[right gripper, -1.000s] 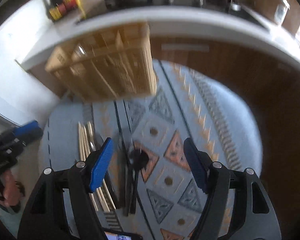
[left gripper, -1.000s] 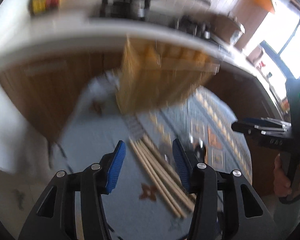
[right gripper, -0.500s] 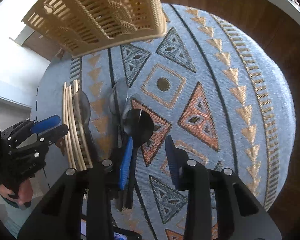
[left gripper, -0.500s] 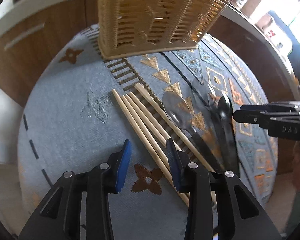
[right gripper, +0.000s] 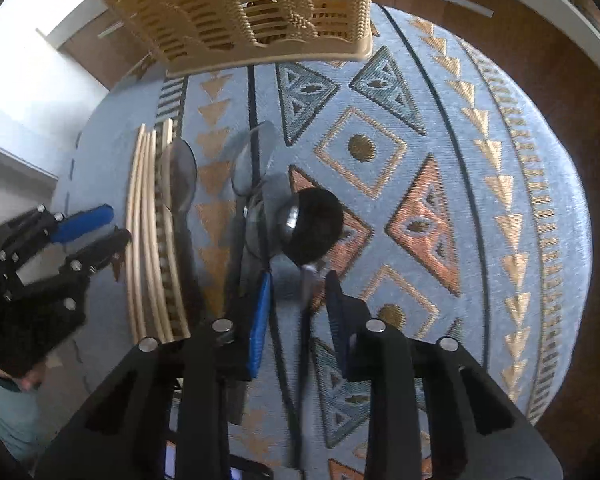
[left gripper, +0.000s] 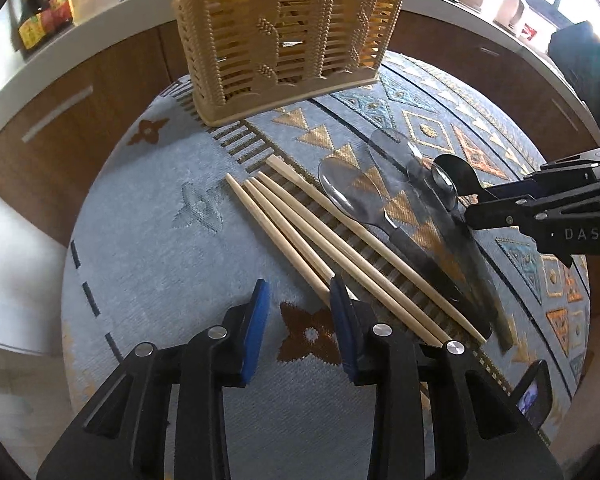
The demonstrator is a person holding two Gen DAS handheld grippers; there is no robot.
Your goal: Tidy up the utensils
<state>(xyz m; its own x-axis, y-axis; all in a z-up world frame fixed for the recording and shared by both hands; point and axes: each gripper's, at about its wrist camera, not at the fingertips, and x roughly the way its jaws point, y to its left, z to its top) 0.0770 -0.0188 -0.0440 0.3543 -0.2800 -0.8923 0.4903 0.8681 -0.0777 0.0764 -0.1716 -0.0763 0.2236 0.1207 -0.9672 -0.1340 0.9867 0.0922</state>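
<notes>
1. Left wrist view: the left hand-held gripper [left gripper: 298, 320] hangs with jaws apart over the patterned cloth [left gripper: 160, 280], its right finger touching or just over the near end of one chopstick. The four chopsticks [left gripper: 320, 240] lie just in front of the woven utensil basket [left gripper: 288, 32], clear spoons [left gripper: 356, 196] beside them.
2. Right wrist view: the right hand-held gripper [right gripper: 298, 312] has its jaws apart around the black spoon [right gripper: 316, 226] handle, possibly not yet gripping; the blur hides contact. The spoon lies in front of the basket [right gripper: 260, 12].
</notes>
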